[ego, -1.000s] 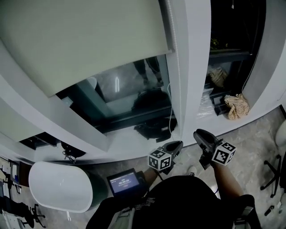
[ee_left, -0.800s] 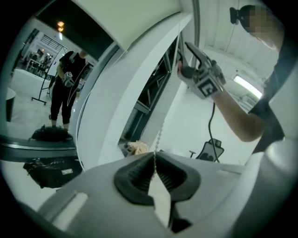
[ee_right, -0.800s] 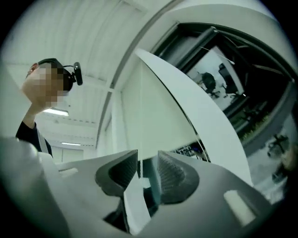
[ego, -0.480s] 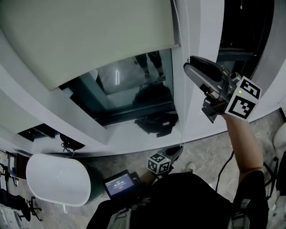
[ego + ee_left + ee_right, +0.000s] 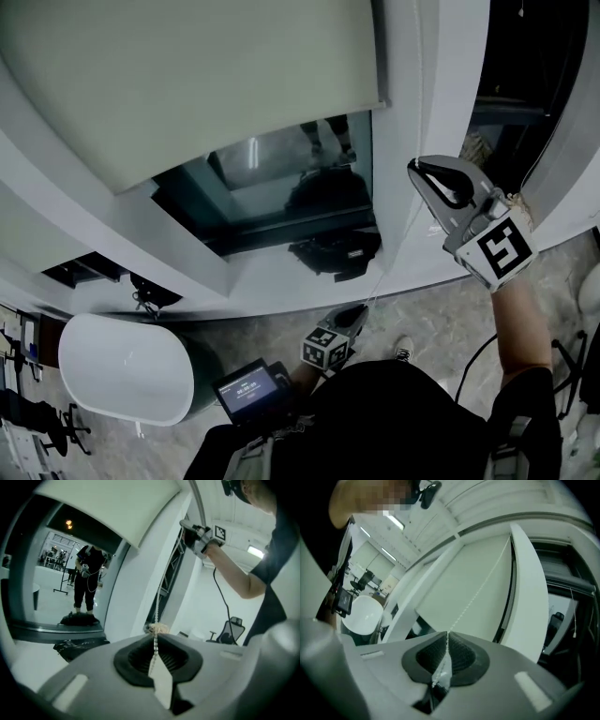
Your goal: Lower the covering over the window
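Observation:
A pale roller blind point(image 5: 187, 75) covers the upper part of the window glass point(image 5: 281, 187). Its bottom rail hangs about halfway down. A thin white bead chain point(image 5: 394, 253) runs slantwise along the white frame between my two grippers. My right gripper point(image 5: 419, 172) is raised beside the frame and lies level. The right gripper view shows it point(image 5: 447, 637) shut on the chain point(image 5: 478, 592), which leads up across the blind point(image 5: 459, 583). My left gripper point(image 5: 361, 311) is low by the sill. In its own view it point(image 5: 155, 639) is shut on the chain point(image 5: 156, 616).
A white window sill point(image 5: 281, 295) carries a black bag point(image 5: 333, 255). A white rounded tub point(image 5: 127, 380) stands at the lower left, with a small screen point(image 5: 248, 389) beside me. A dark opening point(image 5: 516, 84) lies right of the frame. An office chair point(image 5: 230, 630) stands behind.
My right gripper has risen from waist height to the chain beside the frame, rolled over, and closed on it. The left gripper has sunk a little with the chain.

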Available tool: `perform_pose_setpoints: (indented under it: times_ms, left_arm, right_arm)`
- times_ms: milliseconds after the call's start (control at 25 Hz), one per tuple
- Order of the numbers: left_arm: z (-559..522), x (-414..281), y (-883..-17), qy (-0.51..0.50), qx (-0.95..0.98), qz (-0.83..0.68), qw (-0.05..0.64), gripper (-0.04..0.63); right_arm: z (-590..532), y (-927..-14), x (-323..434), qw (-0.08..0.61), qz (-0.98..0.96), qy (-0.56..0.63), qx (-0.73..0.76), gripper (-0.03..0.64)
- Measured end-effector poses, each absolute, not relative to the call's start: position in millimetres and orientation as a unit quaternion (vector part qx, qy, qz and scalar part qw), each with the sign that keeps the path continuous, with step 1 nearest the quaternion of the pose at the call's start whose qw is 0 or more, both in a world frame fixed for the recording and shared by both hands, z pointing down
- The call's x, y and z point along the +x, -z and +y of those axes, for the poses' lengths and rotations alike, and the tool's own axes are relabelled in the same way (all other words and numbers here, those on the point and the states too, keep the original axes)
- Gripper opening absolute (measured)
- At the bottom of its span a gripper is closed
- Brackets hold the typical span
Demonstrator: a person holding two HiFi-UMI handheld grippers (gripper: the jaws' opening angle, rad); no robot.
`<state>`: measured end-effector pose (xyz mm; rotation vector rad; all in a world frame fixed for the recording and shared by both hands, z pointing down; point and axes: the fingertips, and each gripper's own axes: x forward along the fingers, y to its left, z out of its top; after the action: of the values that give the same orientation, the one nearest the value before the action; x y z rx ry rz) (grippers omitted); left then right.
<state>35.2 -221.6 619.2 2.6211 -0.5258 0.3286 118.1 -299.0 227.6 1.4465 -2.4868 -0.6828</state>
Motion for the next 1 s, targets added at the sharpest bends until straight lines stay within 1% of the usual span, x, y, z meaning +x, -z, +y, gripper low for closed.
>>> perform_pose_setpoints:
  times_ms: [120, 280, 360, 480, 600, 680, 720, 800, 920, 1000]
  left_arm:
    - [-233, 12, -614, -0.097, 0.946, -0.209, 0.226, 0.021]
    - [-257, 0, -566, -0.037, 0.954, -0.210, 0.212, 0.021]
    - [-267, 7, -527, 0.006, 0.960, -0.197, 0.199, 0.021]
    - [-272, 32, -455, 0.074, 0.971, -0.149, 0.173, 0.026]
    - [-268, 54, -385, 0.114, 0.981, -0.108, 0.117, 0.041]
    - [-272, 59, -358, 0.123, 0.985, -0.100, 0.072, 0.051]
    - [-276, 59, -353, 0.124, 0.985, -0.100, 0.066, 0.056]
    - [-289, 55, -351, 0.132, 0.982, -0.098, 0.094, 0.135]
    - [-305, 55, -336, 0.191, 0.964, -0.084, 0.163, 0.173]
    - [-297, 72, -319, 0.218, 0.959, -0.053, 0.171, 0.215]
  right_arm:
    - [-301, -304, 133, 0.152, -0.827, 0.181, 0.511, 0.012]
    - [-287, -445, 136, 0.238, -0.821, 0.086, 0.512, 0.012]
    - [-271, -503, 128, 0.255, -0.824, 0.033, 0.505, 0.012]
    - [-248, -557, 110, 0.264, -0.829, -0.019, 0.492, 0.012]
    - [-233, -596, 90, 0.280, -0.834, -0.055, 0.472, 0.012]
    - [-226, -624, 85, 0.293, -0.831, -0.083, 0.465, 0.014]
    - [-222, -635, 87, 0.298, -0.828, -0.099, 0.464, 0.012]
    - [-211, -651, 93, 0.304, -0.822, -0.122, 0.466, 0.014]
    - [-201, -655, 102, 0.309, -0.820, -0.125, 0.465, 0.012]
    - [-201, -654, 97, 0.311, -0.825, -0.118, 0.458, 0.012]
